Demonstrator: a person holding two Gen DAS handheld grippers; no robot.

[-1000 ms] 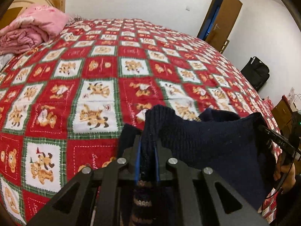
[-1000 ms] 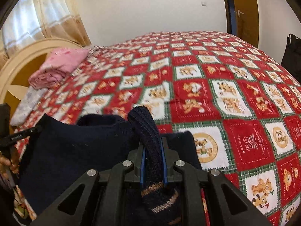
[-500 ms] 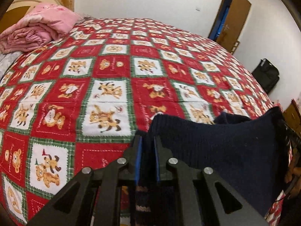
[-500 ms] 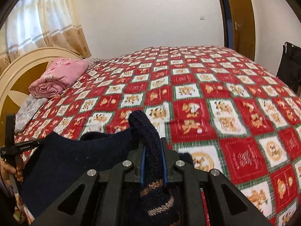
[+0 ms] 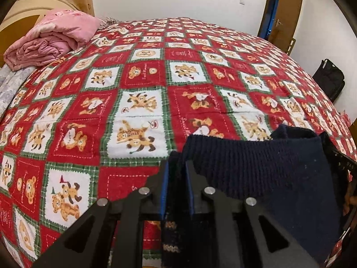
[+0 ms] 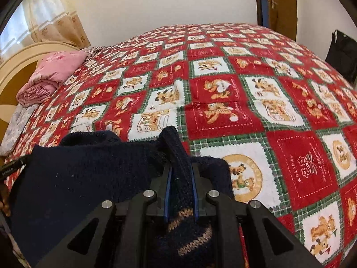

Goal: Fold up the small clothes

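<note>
The dark navy knitted garment (image 5: 263,169) hangs spread between the two grippers above the near edge of the bed; no fold is visible in it, so the task is judged to be at an early stage: the piece has been picked up and stretched out, and laying it flat, folding it and setting it aside are all judged to remain. The left gripper (image 5: 177,178) has its blue-lined fingers (image 5: 164,189) nearly together with a ribbed edge of the knit between them; the jaws have just been opening slightly, yet the fabric sits in the gap and the pads appear to press on it. The right gripper (image 6: 180,181) likewise has its fingers (image 6: 194,192) close together, clamped on a bunched roll of the same knit, whose tan patterned band shows below the jaws. Beyond the garment, the red, white and green teddy-bear bedspread (image 5: 142,102) stretches away, bare of other small clothes as far as both views show. At the far head end lies a folded pink quilt (image 5: 53,38) beside the curved headboard (image 6: 20,55); a wooden door (image 5: 283,11) and a black bag (image 5: 330,78) stand beyond the bed.
</note>
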